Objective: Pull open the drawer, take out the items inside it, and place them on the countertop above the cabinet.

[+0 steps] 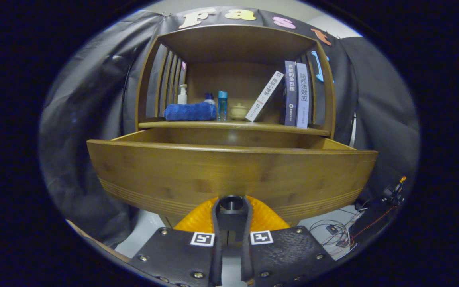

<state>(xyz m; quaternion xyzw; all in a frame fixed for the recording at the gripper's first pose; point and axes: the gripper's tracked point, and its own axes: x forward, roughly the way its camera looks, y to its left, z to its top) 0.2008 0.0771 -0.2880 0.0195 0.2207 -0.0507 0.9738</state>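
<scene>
The gripper [231,207] has its two fingers [216,223] closed to a narrow gap around the dark round knob [231,202] at the lower edge of the drawer front. Both fingers press against the sides of the knob, one on each side. The knob sits directly between the fingertips.

The drawer [229,175] lies immediately ahead of the fingers. It is pulled out from the cabinet toward the gripper, and its wide wooden front panel spans the area just beyond the fingertips. The drawer's top opening is visible above the front panel, but the interior floor is hidden behind the panel, so the contents cannot be determined.

Beyond the drawer, the countertop [197,124] of the cabinet forms the floor of an open wooden shelf unit [233,40]. From left to right it carries:
- a white pump bottle [182,95] standing behind a folded blue towel [189,111];
- a slim blue bottle [222,105], just beside the towel;
- a small beige lidded jar [238,111];
- a white book [264,96] tilted to the right;
- two upright books [296,95], touching each other, near the right wall.

Right of the gripper, loose wires [341,235] lie on the pale floor.
</scene>
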